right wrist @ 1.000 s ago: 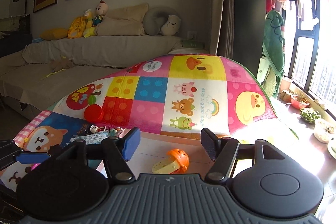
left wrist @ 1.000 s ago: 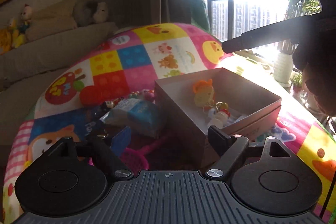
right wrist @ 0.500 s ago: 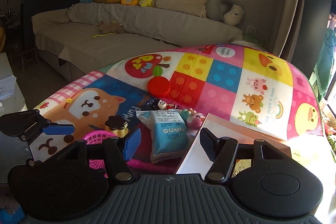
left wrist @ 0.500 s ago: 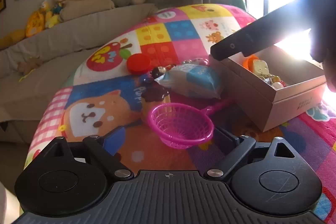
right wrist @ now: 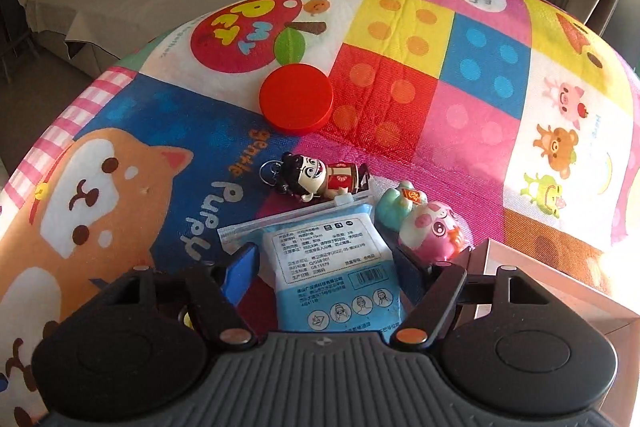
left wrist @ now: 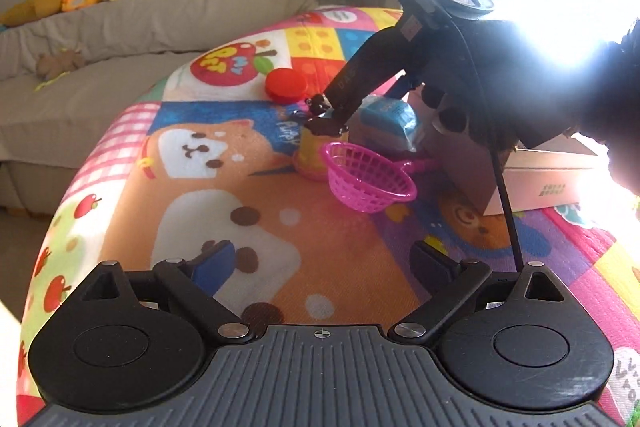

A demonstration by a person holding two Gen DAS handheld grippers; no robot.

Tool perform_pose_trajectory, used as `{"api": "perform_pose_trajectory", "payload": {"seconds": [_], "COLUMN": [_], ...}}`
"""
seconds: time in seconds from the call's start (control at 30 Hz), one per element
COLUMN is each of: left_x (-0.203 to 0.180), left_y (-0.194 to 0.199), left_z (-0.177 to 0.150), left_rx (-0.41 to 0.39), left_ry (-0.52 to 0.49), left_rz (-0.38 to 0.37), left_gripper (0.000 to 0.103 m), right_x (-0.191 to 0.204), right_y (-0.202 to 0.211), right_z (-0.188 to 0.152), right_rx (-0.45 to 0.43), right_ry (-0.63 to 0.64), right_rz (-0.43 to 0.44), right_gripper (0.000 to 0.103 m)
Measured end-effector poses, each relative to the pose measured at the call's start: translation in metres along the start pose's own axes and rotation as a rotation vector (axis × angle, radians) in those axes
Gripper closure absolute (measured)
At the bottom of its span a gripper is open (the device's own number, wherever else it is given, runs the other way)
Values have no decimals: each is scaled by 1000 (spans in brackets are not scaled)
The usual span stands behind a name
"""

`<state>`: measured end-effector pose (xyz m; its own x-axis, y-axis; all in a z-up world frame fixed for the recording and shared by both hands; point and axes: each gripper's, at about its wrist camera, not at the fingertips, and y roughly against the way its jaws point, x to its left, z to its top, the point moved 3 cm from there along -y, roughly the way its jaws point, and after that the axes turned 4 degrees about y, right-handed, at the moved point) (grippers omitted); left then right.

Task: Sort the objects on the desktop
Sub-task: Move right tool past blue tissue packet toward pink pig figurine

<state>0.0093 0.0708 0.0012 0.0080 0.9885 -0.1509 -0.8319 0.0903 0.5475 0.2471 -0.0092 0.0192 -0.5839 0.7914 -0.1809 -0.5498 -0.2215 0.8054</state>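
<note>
The right gripper (right wrist: pixel 324 267) is hanging open over the blue packet (right wrist: pixel 336 267), fingers straddling it, its long axis running near to far between them. The left gripper (left wrist: pixel 320 263), open and empty, is sitting well nearer, the box (left wrist: pixel 540 179) lying far-right.

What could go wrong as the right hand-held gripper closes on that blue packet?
The right hand-held gripper straddles the blue packet with jaws open. The pink pig toy sits right by the right finger and may get knocked or pinched. The soft packet could slip. The box edge is close, so a lift might clip it.
</note>
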Motion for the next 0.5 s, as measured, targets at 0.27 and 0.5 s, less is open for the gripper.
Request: {"api": "perform_pose_trajectory", "payload": {"seconds": [0.27,0.5], "left_x": [-8,8], "left_y": [-1,-2], "left_z": [-3,-3], "left_rx": [-1,-18], "left_ry": [-37,94], "left_rz": [0,18], "left_gripper": [3,3], "right_x": [40,-25], "right_y": [48,76], "right_z": [-52,-2], "right_rx": [82,-67], "right_ry": [72,-120], "right_rz": [292,224], "right_gripper": [50,45]}}
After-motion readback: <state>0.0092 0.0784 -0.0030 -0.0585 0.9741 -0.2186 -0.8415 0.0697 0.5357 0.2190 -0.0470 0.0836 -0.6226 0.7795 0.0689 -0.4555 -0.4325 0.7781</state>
